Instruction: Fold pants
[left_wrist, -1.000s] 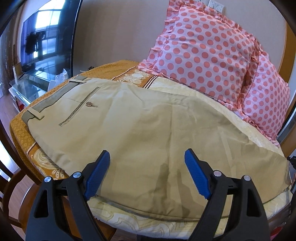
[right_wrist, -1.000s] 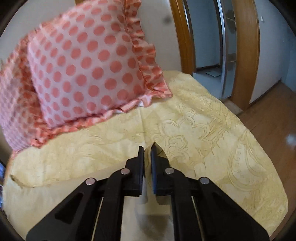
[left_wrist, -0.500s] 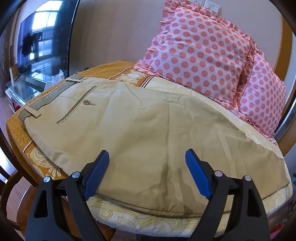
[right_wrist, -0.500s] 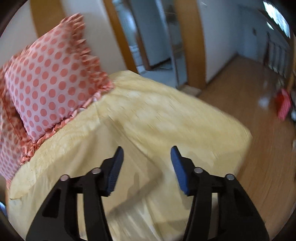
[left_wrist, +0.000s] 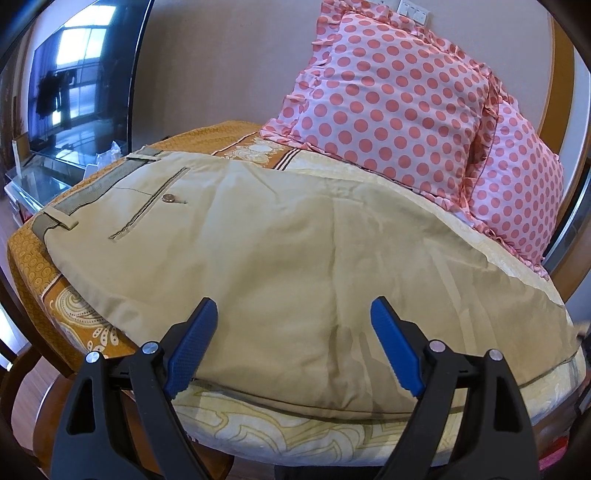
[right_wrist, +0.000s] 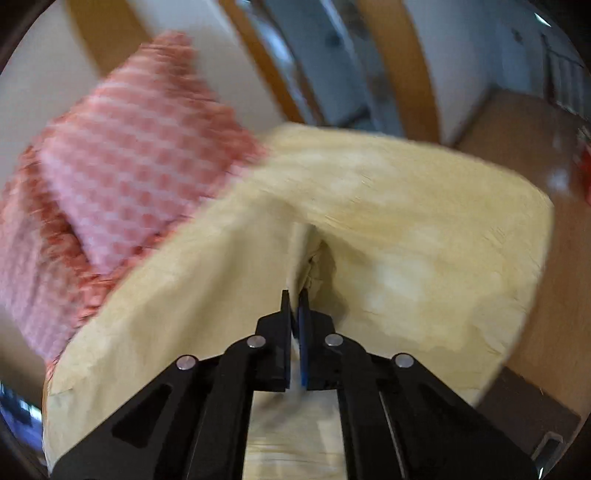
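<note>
Khaki pants (left_wrist: 280, 258) lie flat on the bed, waistband at the left with a back pocket and button (left_wrist: 169, 198), legs running to the right. My left gripper (left_wrist: 293, 325) is open and empty, over the near edge of the pants. In the blurred right wrist view, my right gripper (right_wrist: 294, 299) is shut on a pinched fold of pale yellow cloth (right_wrist: 314, 258), which tents up from the bed. I cannot tell whether that cloth is the pant leg or the bedspread.
Two pink polka-dot pillows (left_wrist: 399, 96) lean on the wall behind the pants; one shows blurred in the right wrist view (right_wrist: 129, 162). A TV (left_wrist: 74, 81) stands at the left. The yellow bedspread (left_wrist: 295, 435) hangs over the near edge. A doorway and wooden floor (right_wrist: 517, 122) lie right.
My right gripper opened half a second ago and has now shut on a fold of pale cloth, lifting it. The left gripper has stayed open and drifted slightly.
</note>
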